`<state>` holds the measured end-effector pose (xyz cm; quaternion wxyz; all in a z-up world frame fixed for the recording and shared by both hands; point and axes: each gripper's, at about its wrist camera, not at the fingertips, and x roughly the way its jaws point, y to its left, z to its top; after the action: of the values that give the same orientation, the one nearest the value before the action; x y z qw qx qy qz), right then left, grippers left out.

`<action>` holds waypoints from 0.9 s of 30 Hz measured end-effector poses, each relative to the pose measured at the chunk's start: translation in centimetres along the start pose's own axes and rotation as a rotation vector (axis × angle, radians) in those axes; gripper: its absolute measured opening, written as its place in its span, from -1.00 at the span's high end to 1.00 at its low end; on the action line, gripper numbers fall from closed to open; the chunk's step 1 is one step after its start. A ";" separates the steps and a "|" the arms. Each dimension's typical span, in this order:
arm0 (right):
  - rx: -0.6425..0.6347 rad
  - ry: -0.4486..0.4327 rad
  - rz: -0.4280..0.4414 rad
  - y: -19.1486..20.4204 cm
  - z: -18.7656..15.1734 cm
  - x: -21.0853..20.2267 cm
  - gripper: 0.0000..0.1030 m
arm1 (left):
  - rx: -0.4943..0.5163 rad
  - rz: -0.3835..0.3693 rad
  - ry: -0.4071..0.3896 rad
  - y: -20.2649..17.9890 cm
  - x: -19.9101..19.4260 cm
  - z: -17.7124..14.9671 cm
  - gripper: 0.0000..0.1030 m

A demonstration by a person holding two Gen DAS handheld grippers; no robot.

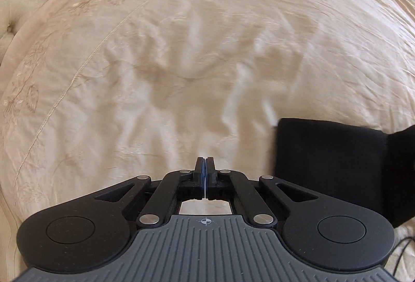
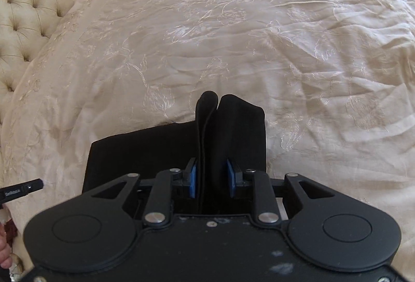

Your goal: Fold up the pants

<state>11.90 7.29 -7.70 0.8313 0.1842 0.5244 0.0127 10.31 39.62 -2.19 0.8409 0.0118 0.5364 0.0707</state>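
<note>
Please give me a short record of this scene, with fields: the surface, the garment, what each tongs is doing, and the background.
surface: cream embroidered bedspread, wrinkled
garment: black pants, partly folded, lying on the bedspread
right tongs: shut on a thick bundle of the pants, layers standing up between the blue pads
left tongs: shut, holding nothing, over bare bedspread; pants lie to its right
background: tufted headboard at upper left

Both wrist views low over bedspread [image 1: 181, 61]
</note>
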 end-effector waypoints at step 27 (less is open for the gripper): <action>-0.077 -0.131 -0.110 -1.7 -5.5 -12.9 0.30 | 0.068 -0.109 -0.013 -11.3 -9.4 -7.3 0.43</action>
<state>0.99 4.57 0.79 0.8697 0.1233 0.4773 -0.0247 1.02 26.81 2.09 0.8460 0.0118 0.5330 0.0064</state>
